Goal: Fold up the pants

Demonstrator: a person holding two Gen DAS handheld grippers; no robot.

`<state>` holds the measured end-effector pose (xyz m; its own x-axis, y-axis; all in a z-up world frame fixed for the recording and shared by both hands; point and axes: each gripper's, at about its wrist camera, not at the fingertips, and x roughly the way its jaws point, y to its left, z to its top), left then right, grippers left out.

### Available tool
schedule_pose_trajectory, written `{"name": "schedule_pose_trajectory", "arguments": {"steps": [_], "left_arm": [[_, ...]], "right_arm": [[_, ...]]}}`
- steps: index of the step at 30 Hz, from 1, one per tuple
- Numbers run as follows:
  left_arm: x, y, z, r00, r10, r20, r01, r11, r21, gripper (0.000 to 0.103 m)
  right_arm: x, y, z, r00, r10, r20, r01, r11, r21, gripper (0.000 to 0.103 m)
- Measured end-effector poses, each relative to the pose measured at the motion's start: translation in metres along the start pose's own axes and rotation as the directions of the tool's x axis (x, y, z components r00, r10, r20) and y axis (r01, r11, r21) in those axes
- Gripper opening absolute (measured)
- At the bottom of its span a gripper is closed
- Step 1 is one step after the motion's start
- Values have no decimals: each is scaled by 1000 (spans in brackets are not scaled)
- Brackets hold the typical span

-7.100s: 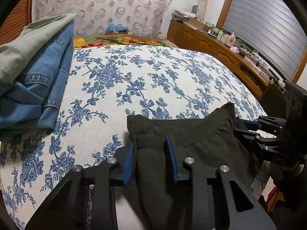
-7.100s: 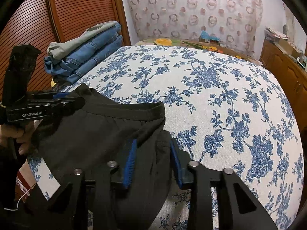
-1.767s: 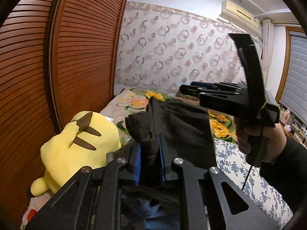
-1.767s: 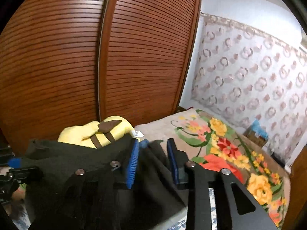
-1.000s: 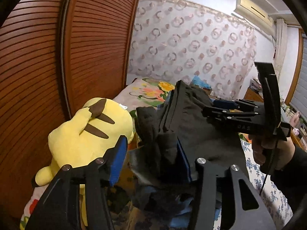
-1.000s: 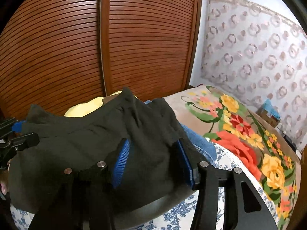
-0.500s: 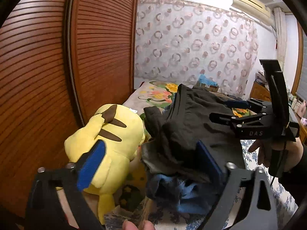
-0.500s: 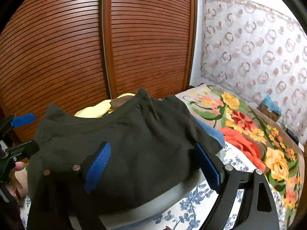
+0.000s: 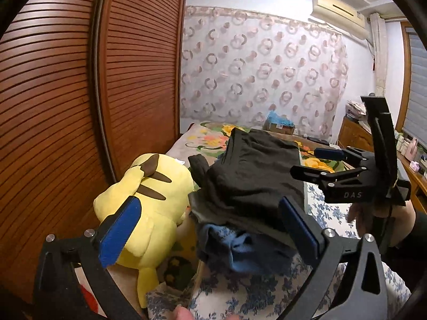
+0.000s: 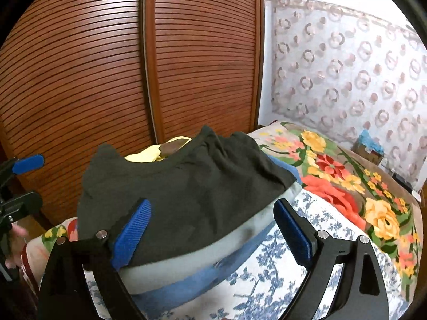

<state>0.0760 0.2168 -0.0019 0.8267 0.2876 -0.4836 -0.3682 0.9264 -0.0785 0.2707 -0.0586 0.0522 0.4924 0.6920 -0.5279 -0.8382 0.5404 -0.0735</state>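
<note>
Pants (image 10: 192, 194), black and folded, lie rumpled atop the clothes stack (image 10: 202, 269).

One pair of black pants (image 10: 186, 186) tops a stack of folded clothes at mid-frame, with one pale grey garment (image 10: 213, 253) and one blue denim piece (image 10: 192, 282) visible beneath. One yellow plush toy (image 9: 144, 200) lies lower left. Two grippers show: the left gripper (image 9: 210, 229) and the right gripper (image 10: 213, 229).

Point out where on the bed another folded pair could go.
Free: the blue-floral bedspread right of the clothes stack, and the flowered blanket beyond it. Crowded: the black pants top the stack, with the yellow plush jammed between it and the wardrobe.
</note>
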Motion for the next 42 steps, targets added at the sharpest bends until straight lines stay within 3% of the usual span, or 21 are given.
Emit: {"name": "schedule_pose_trajectory", "arguments": {"steps": [8, 17, 28, 42], "left_arm": [[-10, -7, -8, 998, -42, -47, 43, 999, 33, 103], [-28, -24, -13, 995, -94, -18, 95, 993, 65, 103], [-37, -47, -22, 987, -157, -40, 160, 984, 83, 103], [-61, -99, -38, 970, -238, -51, 243, 959, 144, 103]], "right_arm": [[-33, 15, -21, 999, -23, 24, 23, 999, 37, 94], [-74, 32, -45, 997, -63, 45, 60, 996, 69, 94], [-125, 56, -72, 990, -134, 45, 128, 986, 110, 94], [-202, 63, -114, 955, -293, 50, 271, 927, 259, 94]]}}
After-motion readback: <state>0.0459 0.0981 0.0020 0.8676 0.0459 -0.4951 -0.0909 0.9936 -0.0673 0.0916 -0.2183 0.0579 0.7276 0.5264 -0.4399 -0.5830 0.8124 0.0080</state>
